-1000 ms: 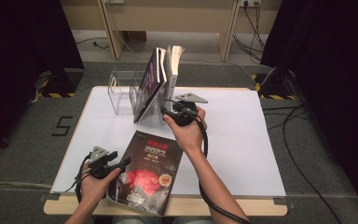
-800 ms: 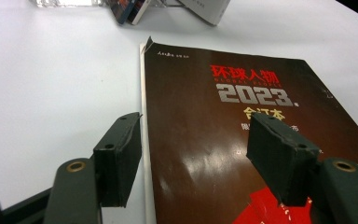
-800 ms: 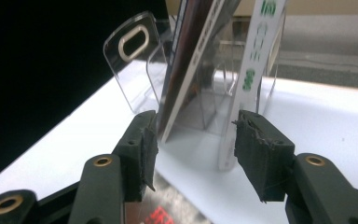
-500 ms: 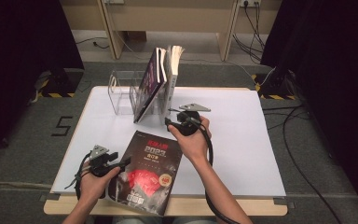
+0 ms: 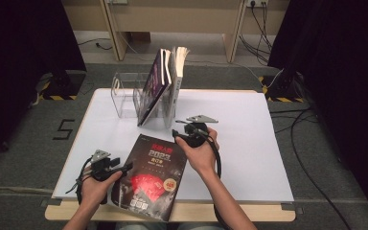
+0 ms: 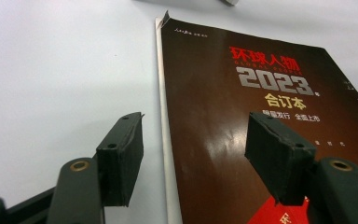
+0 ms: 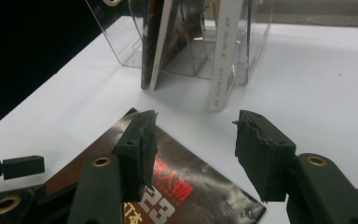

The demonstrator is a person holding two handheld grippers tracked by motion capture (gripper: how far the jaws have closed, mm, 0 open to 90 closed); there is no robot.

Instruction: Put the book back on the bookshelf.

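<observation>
Magazine [image 5: 149, 178] lies flat, cover up, at the near edge of the counter [image 5: 249, 143], its lower corner past that edge. Left gripper [image 5: 124, 167] is low at the magazine's left edge, fingers [image 6: 121, 156] spread, one over bare counter and one over the cover, pinching nothing. Right gripper [image 5: 175, 132] hovers above the magazine's far corner, fingers [image 7: 261, 149] spread and empty. Clear rack [image 5: 124, 98] behind holds leaning books [image 5: 165, 84].
</observation>
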